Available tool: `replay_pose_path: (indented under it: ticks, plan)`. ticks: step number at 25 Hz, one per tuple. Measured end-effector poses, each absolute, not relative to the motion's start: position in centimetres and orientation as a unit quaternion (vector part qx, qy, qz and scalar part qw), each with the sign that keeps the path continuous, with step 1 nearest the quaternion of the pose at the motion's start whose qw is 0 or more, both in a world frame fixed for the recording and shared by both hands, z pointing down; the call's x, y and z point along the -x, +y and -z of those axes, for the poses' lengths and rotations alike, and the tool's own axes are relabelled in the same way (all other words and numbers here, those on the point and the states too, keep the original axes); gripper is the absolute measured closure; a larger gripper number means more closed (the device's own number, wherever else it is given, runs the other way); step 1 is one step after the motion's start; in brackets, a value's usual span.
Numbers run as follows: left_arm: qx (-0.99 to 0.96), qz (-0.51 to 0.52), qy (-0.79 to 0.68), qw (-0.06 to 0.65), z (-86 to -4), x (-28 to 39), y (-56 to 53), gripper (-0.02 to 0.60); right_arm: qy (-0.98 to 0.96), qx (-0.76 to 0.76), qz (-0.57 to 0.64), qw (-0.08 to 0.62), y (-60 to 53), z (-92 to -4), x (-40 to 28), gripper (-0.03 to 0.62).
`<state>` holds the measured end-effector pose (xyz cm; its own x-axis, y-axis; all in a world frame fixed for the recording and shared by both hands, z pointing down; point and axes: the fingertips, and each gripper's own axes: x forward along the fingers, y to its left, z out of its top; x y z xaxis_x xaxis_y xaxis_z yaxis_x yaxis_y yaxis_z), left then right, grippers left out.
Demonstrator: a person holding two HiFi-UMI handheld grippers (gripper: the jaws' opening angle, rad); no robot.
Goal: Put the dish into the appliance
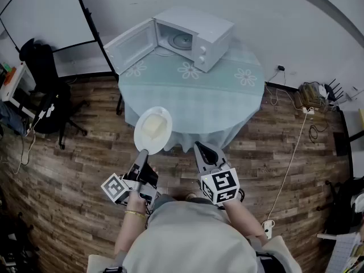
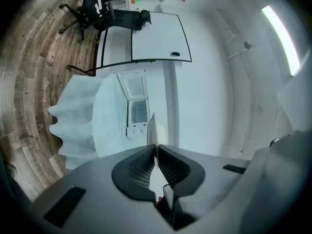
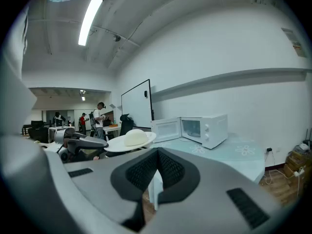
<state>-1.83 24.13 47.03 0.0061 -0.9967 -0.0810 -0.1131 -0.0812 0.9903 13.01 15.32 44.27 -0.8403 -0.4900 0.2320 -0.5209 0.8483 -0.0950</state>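
The left gripper (image 1: 143, 151) has its fingers clenched on the near rim of a round white dish (image 1: 152, 128). The dish hangs in the air at the middle of the head view, by the near edge of the round bench (image 1: 219, 98) draped in pale green flowered cloth, and carries a pale domed lump of food (image 1: 153, 125). The white microwave oven (image 1: 196, 36) stands at the top centre of the frame with its door (image 1: 131, 45) swung wide, well apart from the dish. The right gripper (image 1: 200, 148) hovers to the lower right of the dish, fingers pressed together on nothing. The hold is a thin pinch at one edge only, so the dish's weight could lever it downward and tip the food off. On the way in, the far rim could also knock the open door or the cavity's edge.
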Motion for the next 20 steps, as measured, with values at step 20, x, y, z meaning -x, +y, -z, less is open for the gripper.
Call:
replay_pose_path:
  ticks: [20]
  plan:
    - [-0.53, 0.497, -0.515, 0.454, -48.3, -1.1, 23.7, 0.551, -0.951, -0.275, -0.096, 0.1, 14.9, -45.4, -15.7, 0.589]
